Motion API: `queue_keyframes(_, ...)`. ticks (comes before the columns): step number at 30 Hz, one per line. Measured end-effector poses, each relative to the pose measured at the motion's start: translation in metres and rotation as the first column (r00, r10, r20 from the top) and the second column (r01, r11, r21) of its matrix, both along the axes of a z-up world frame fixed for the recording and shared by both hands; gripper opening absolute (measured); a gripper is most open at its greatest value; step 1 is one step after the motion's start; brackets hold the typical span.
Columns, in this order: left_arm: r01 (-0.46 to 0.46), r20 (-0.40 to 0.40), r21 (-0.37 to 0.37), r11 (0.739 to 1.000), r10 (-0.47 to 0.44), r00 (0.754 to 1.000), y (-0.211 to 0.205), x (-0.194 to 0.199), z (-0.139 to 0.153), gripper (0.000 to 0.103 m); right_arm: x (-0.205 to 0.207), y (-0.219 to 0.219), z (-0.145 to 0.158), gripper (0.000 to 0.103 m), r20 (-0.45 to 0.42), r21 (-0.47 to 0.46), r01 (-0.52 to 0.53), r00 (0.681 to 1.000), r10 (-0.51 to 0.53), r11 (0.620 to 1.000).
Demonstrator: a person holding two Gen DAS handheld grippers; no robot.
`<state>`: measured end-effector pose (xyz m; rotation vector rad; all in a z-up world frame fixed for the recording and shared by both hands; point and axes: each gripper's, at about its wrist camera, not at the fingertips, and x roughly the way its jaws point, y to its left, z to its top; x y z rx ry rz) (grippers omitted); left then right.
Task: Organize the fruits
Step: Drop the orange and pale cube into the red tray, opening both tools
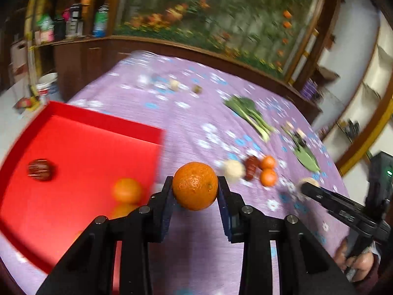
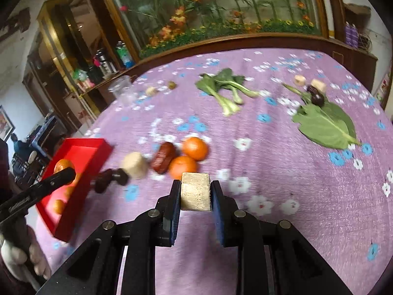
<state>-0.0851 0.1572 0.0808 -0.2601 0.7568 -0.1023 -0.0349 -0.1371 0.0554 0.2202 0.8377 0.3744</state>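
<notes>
In the left wrist view my left gripper [image 1: 195, 182] is shut on an orange [image 1: 195, 186], held above the purple cloth just right of the red tray [image 1: 98, 123]. The tray holds a dark red fruit [image 1: 39, 169] and a blurred orange [image 1: 126, 189]. My right gripper [image 2: 196, 185] is shut on a pale tan block [image 2: 196, 193]. Just beyond it lie two oranges [image 2: 195, 147] [image 2: 183, 167], a red date [image 2: 163, 157] and a pale chunk [image 2: 135, 164]. The red tray [image 2: 81, 148] sits at the left, with the left gripper [image 2: 68, 172] over it.
Leafy greens [image 2: 226, 88], a large green leaf [image 2: 326, 123], a small dark eggplant [image 2: 316, 95] and pale chunks [image 2: 300, 80] lie across the far cloth. A clear cup [image 2: 121, 86] stands near the far left edge. Wooden cabinets [image 2: 270, 41] border the table.
</notes>
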Motion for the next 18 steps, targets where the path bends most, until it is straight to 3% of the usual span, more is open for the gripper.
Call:
queue_keyframes(4, -0.132, 0.03, 0.008, 0.991, 0.131, 0.991, 0.053, -0.015, 0.009, 0.033, -0.011, 0.032, 0.031, 0.026, 0.037, 0.0, -0.072, 0.997, 0.072, 0.997)
queue_keyframes(10, -0.327, 0.011, 0.028, 0.945, 0.327, 0.945, 0.125, -0.033, -0.001, 0.033, -0.014, 0.111, 0.054, 0.026, 0.039, 0.015, -0.231, 0.972, 0.23, 0.973)
queue_keyframes(18, -0.325, -0.044, 0.016, 0.946, 0.325, 0.945, 0.147, -0.029, -0.025, 0.033, -0.007, 0.232, 0.038, 0.026, -0.023, -0.009, -0.405, 0.914, 0.405, 0.914)
